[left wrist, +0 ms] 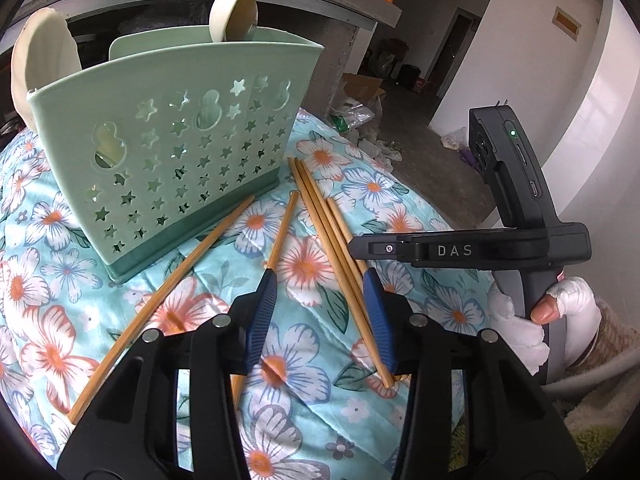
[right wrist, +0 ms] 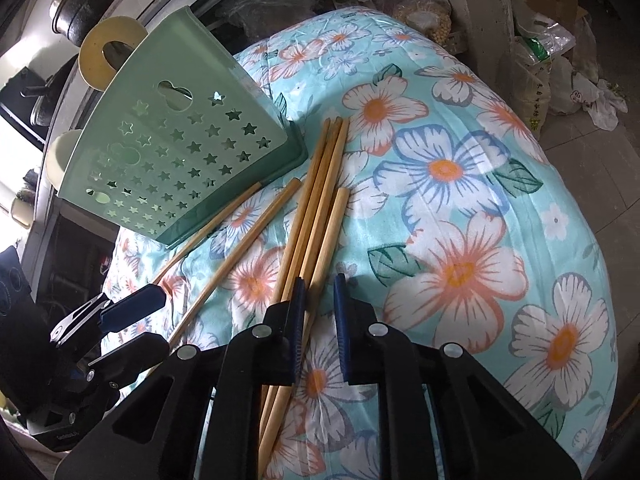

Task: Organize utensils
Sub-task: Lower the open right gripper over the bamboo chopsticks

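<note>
A mint green utensil holder (left wrist: 176, 136) with star cut-outs stands on the floral cloth (left wrist: 400, 200), with cream spoons (left wrist: 234, 10) in it. It also shows in the right wrist view (right wrist: 180, 160). Several wooden chopsticks (left wrist: 328, 232) lie loose on the cloth in front of it, seen too in the right wrist view (right wrist: 316, 200). My left gripper (left wrist: 320, 284) is open, low over the chopsticks, one single stick (left wrist: 280, 232) by its left finger. My right gripper (right wrist: 320, 292) is open above the bundle of chopsticks. The right gripper's body (left wrist: 500, 200) shows at the right in the left wrist view.
The cloth covers a rounded mound that falls away on the right (right wrist: 560, 240). Bags and a cardboard box (right wrist: 552, 32) clutter the floor beyond. A shelf edge (left wrist: 320, 4) runs behind the holder. The left gripper (right wrist: 132, 320) shows at lower left in the right wrist view.
</note>
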Demonstrator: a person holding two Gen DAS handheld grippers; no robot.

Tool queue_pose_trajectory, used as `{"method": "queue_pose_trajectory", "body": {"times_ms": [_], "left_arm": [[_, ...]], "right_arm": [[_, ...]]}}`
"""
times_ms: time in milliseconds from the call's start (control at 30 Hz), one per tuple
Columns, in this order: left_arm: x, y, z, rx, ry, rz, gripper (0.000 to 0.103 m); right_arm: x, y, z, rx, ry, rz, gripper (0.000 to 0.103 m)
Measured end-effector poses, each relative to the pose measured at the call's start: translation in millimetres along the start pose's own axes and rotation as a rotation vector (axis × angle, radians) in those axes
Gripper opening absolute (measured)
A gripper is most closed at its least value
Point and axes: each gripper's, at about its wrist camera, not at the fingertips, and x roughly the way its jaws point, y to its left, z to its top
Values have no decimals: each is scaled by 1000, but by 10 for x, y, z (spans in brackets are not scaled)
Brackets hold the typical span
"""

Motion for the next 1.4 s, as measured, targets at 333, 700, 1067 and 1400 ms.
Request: {"method": "queue_pose_trajectory", "body": {"times_ms": [333, 700, 1067, 1400], "left_arm": [[13, -9, -8, 6, 5, 5, 42], [41, -32, -14, 16, 9, 2, 42], [62, -53, -2, 20, 13, 2, 42], [54, -38, 1, 17, 15, -1, 42]], "right_arm": [[-8, 103, -4, -82, -11, -107, 9], [-216, -124, 9, -10, -52, -78, 9], [-68, 116, -140, -49, 37, 7, 9], [-37, 98, -190, -43, 66, -29, 9]]}}
